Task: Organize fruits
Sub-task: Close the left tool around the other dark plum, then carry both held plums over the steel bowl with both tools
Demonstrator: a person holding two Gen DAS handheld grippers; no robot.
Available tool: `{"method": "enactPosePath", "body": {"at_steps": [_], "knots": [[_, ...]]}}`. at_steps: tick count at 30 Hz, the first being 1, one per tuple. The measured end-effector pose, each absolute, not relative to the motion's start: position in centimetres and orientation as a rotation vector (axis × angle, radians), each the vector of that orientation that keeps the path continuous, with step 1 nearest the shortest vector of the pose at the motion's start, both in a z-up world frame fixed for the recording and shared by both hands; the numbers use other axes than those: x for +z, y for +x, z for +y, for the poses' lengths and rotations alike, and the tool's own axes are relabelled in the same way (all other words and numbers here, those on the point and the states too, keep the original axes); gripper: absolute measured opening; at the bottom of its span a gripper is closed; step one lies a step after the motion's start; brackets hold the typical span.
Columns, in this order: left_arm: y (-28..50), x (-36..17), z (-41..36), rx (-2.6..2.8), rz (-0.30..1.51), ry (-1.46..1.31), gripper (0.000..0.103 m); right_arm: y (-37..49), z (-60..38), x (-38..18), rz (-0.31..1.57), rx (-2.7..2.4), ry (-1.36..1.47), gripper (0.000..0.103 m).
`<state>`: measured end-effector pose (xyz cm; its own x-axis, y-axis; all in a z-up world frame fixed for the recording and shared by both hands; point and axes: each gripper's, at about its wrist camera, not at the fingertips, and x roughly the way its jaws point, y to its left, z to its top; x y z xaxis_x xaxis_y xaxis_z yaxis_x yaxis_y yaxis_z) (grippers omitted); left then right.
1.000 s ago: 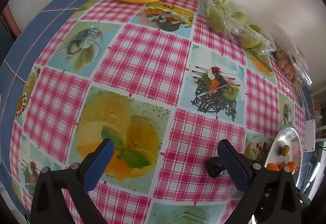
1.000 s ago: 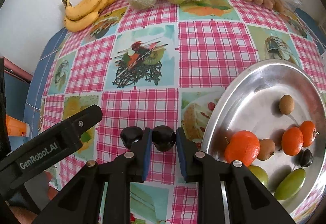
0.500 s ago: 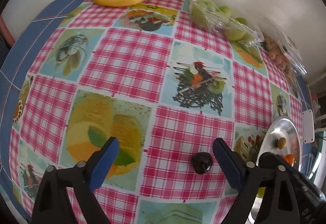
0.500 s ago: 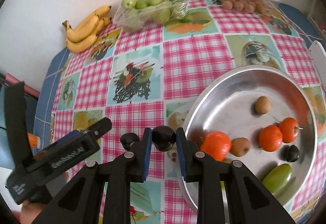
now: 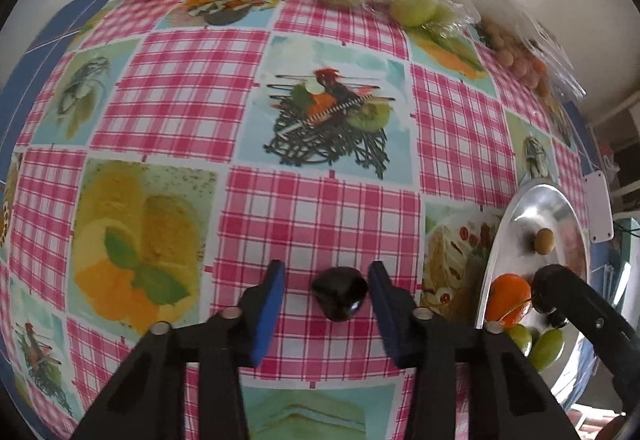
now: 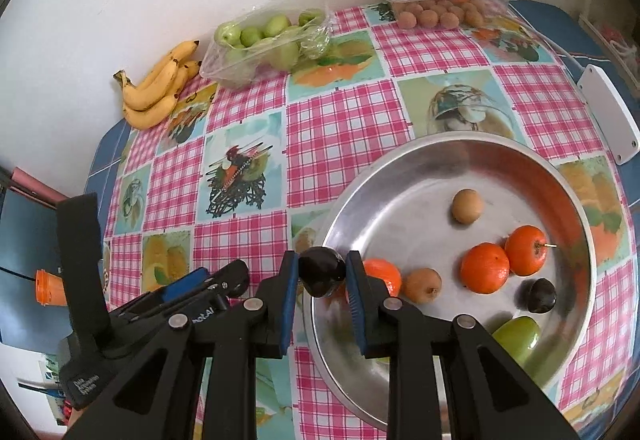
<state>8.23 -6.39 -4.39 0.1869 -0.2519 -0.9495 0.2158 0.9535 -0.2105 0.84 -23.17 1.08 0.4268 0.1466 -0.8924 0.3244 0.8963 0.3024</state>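
A dark plum (image 5: pixel 340 292) lies on the checked tablecloth between the blue pads of my left gripper (image 5: pixel 326 269). Its jaws are closing around the plum, and a gap still shows on the plum's left side. My right gripper (image 6: pixel 322 261) is shut on a second dark plum (image 6: pixel 322 272), held in the air over the near left rim of the metal bowl (image 6: pixel 440 144). The bowl holds three orange fruits (image 6: pixel 484 267), two brown ones, another dark plum (image 6: pixel 541 295) and green fruits (image 6: pixel 516 336). In the left wrist view the bowl's rim (image 5: pixel 496 252) lies at the right.
Bananas (image 6: pixel 156 88) lie by the wall at the back left. Beside them lie a plastic bag of green fruits (image 6: pixel 264 44) and a clear box of small brown fruits (image 6: pixel 444 0). A white block (image 6: pixel 608 112) lies at the table's right edge.
My left gripper has shifted right until it straddles the plum on the cloth, and its jaws have narrowed a lot. My right gripper has lifted its plum and carried it right to the bowl's rim.
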Motion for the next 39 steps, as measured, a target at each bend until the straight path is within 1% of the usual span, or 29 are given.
{"method": "enactPosePath", "body": {"at_steps": [2, 3, 10, 17, 22, 27, 32, 39], "knots": [[8.1, -4.3, -6.5, -0.342, 1.340, -0.040, 0.031, 0.8, -23.2, 1.1, 1.136, -0.115, 0.471, 0.025], [8.0, -4.2, -6.6, -0.344, 1.335, -0.041, 0.031, 0.8, -23.2, 1.1, 1.135, -0.115, 0.472, 0.025], [8.3, -3.9, -6.8, -0.341, 1.322, -0.033, 0.030, 0.4, -23.7, 1.2, 1.126, -0.116, 0.491, 0.025], [8.0, -2.5, -6.6, -0.365, 1.285, -0.042, 0.030, -0.1, -25.0, 1.2, 1.113, -0.131, 0.534, 0.025], [7.2, 0.1, -7.1, -0.420, 1.237, -0.059, 0.030, -0.8, -26.3, 1.2, 1.106, -0.154, 0.569, 0.025], [5.4, 2.0, -9.9, -0.526, 1.206, -0.009, 0.030, -1.8, -28.8, 0.6, 1.119, -0.252, 0.596, 0.025], [3.4, 1.3, -13.1, -0.598, 1.227, 0.083, 0.030, -3.0, -31.3, 0.0, 1.132, -0.311, 0.640, 0.025], [2.0, 0.3, -15.0, -0.630, 1.244, 0.164, 0.030, -3.4, -31.6, -0.1, 1.148, -0.323, 0.628, 0.025]]}}
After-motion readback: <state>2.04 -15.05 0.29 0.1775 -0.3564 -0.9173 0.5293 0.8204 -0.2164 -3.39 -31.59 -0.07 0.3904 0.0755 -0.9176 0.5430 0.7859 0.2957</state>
